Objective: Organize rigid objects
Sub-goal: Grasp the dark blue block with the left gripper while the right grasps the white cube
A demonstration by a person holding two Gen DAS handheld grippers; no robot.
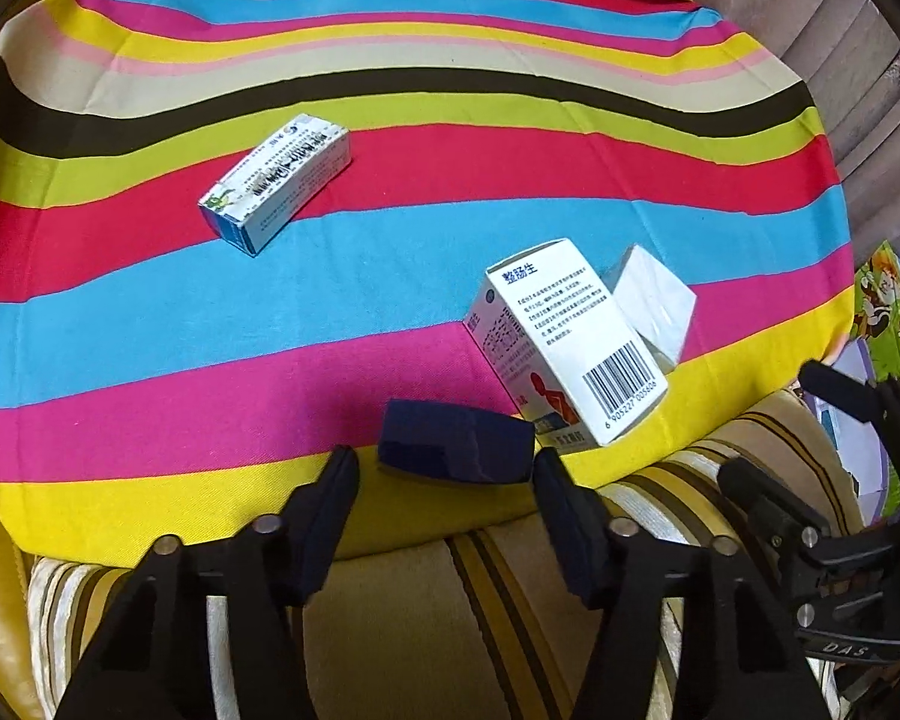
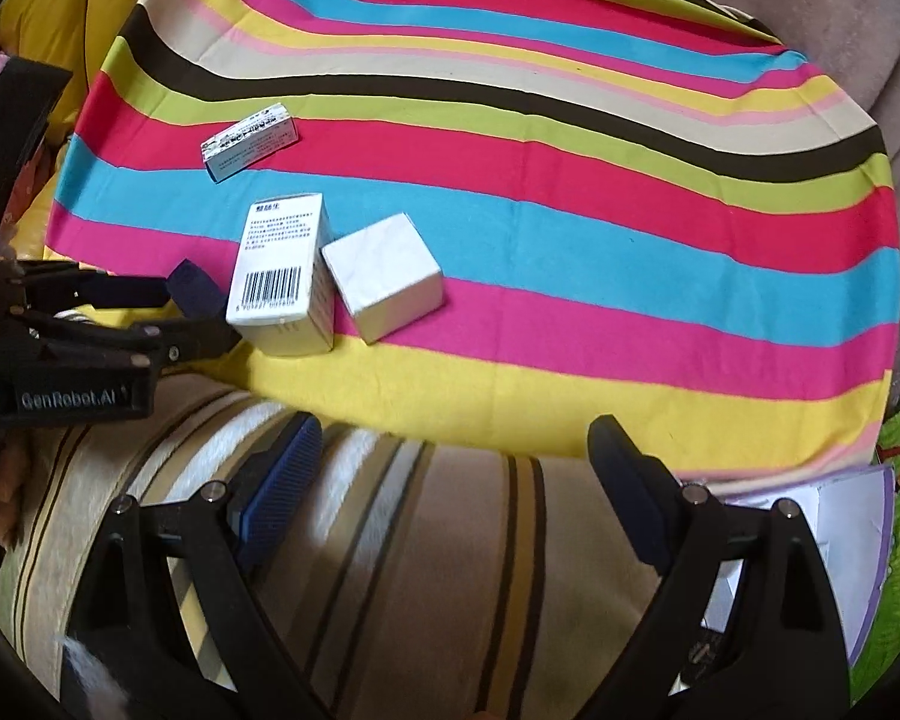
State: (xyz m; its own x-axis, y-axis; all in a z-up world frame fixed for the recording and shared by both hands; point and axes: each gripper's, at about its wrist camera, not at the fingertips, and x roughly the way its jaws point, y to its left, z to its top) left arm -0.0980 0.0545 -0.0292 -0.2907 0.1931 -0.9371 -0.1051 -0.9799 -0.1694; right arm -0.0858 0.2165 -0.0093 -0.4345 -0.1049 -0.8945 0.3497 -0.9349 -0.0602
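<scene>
Although four cartons lie on the striped cloth, only one of them sits at a claw. Farthest left, well back from the near edge, a flat blue-and-white carton lies alone on the red stripe, its long axis slanting away to the right. Next comes the small dark blue box, on the yellow stripe right at the near edge, between the fingertips of the left claw. Its long axis runs along that edge, from one finger to the other, so the pads face its short ends. The jaws stand narrowly apart: the right pad looks to be at the box, but a sliver of cloth shows at the left pad, so it is not yet clamped. Just right of it, almost touching, stands the white barcode box, with a plain white cube box against its far side. The right claw hangs wide apart and empty off the near edge, over a striped cushion, nearer the cube than the left one is. Judged from this, the left claw need only pinch shut, minding the barcode box beside its right finger
</scene>
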